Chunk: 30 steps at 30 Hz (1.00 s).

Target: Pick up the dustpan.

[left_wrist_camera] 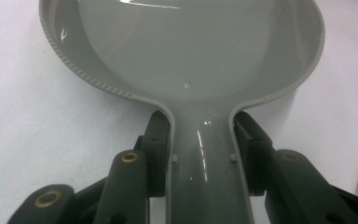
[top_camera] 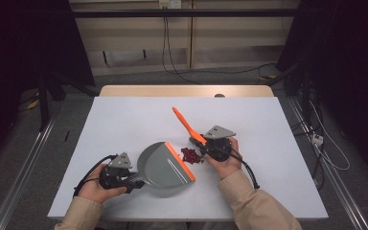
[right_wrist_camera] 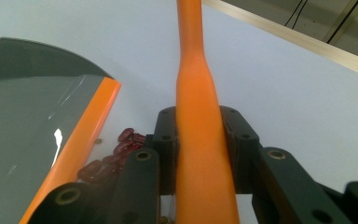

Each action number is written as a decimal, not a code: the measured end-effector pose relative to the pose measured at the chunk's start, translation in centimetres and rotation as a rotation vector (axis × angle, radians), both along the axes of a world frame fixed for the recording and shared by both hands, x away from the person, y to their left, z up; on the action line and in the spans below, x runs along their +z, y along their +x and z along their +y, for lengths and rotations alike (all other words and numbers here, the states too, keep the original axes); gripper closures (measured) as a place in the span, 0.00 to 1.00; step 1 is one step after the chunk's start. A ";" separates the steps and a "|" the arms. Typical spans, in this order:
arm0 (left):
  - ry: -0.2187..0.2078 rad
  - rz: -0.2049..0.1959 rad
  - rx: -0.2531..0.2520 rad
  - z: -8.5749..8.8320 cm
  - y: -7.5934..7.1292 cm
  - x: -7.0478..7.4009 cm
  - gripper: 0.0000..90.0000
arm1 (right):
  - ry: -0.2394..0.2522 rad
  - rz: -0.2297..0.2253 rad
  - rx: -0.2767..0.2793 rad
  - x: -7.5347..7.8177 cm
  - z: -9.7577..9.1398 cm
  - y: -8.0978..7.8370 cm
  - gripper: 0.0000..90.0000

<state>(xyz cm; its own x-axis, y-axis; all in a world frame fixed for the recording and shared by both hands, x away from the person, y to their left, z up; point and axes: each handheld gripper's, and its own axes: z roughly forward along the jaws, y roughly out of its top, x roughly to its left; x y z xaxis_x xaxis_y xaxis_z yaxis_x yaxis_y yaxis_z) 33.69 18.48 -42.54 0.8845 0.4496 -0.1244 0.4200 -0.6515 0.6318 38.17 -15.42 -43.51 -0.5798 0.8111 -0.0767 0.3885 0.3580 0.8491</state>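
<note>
A grey dustpan (top_camera: pixel 165 166) with an orange lip (top_camera: pixel 179 160) lies on the white table, its lip facing right. My left gripper (top_camera: pixel 135 182) is shut on the dustpan's handle (left_wrist_camera: pixel 204 163), one jaw on each side. A small heap of dark red beans (top_camera: pixel 190 155) lies just off the lip. My right gripper (top_camera: pixel 204 145) is shut on an orange brush handle (top_camera: pixel 187 125) that slants up and to the left. In the right gripper view the brush handle (right_wrist_camera: pixel 198 140) runs between the jaws, with the beans (right_wrist_camera: pixel 114 156) and the orange lip (right_wrist_camera: pixel 81 140) at its left. The brush's head is hidden.
The white table top (top_camera: pixel 124 120) has bare room at the back and on both sides. A wooden strip (top_camera: pixel 187 91) borders its far edge. Cables (top_camera: pixel 316 139) lie on the floor at the right, and a metal rail (top_camera: pixel 24 172) runs along the left.
</note>
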 end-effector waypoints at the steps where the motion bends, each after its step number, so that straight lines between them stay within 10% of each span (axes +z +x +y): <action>1: 0.000 -0.003 -0.001 0.0 0.0 0.0 0.69 | 0.002 -0.001 -0.003 0.0 0.0 0.0 0.78; 30: 0.021 0.013 -0.011 0.1 -0.2 -0.8 0.69 | 0.008 0.019 -0.003 -0.1 0.5 -0.4 0.78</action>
<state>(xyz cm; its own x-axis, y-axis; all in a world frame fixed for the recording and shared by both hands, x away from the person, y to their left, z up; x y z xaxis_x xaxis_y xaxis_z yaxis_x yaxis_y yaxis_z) 33.48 18.59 -43.30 0.8876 0.4429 -0.1269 0.4213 -0.6688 0.6126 37.80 -14.87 -43.57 -0.5788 0.8133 -0.0595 0.4057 0.3505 0.8441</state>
